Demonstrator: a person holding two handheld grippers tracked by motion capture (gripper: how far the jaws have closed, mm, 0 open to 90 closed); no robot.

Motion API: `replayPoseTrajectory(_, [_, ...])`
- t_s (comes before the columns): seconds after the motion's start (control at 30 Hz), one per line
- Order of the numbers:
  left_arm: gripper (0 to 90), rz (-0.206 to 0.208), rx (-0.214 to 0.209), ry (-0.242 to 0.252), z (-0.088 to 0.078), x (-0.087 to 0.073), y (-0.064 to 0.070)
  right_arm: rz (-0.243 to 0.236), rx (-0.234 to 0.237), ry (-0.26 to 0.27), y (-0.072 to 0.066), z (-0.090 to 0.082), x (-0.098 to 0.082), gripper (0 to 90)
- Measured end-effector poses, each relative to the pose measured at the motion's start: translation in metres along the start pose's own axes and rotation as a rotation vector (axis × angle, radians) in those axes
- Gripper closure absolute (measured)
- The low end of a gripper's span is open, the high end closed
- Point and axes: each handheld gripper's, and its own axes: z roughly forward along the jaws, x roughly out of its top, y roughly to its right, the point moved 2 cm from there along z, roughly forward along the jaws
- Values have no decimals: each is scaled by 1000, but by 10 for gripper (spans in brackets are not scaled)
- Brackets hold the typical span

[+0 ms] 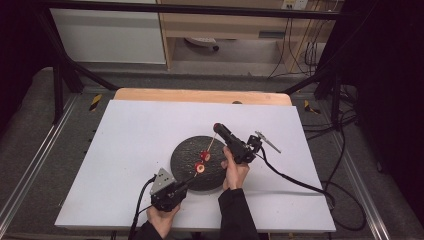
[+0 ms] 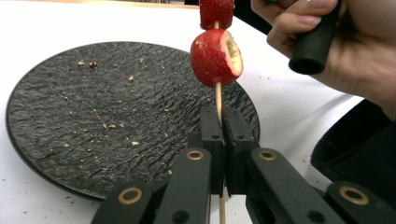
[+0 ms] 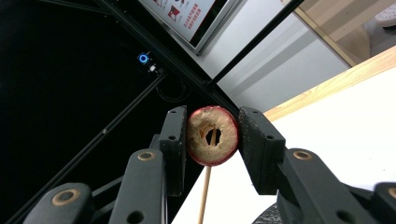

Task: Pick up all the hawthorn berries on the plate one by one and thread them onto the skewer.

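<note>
Although a poster behind the frame carries red marks and small print, none of it can be read. Over the black plate (image 1: 197, 162) near the worktop's (image 1: 125, 150) middle, a thin wooden skewer (image 2: 218, 100) carries red, cored hawthorn fruits (image 2: 216, 57). The left gripper's (image 2: 222, 128) fingers clench its lower end; the right gripper's (image 3: 212, 135) fingers grasp the top fruit (image 3: 212, 135), pale-fleshed and hollow.
</note>
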Motion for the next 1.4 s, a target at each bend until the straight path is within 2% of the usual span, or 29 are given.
replayPoseTrajectory(0.33, [881,-3,-1,23,0,-1,3,11,0,-6,-1,0,3,641])
replayPoseTrajectory(0.43, [882,-5,7,45,-1,-1,4,18,3,2,-1,0,4,642])
replayPoseTrajectory(0.67, [882,-11,8,35,4,-3,6,34,13,0,-1,0,3,642])
replayPoseTrajectory(1.27, [882,-29,24,72,5,-3,9,43,27,7,-1,1,8,644])
replayPoseTrajectory(1.4, [882,-32,28,80,8,-2,12,53,29,-3,0,2,5,643])
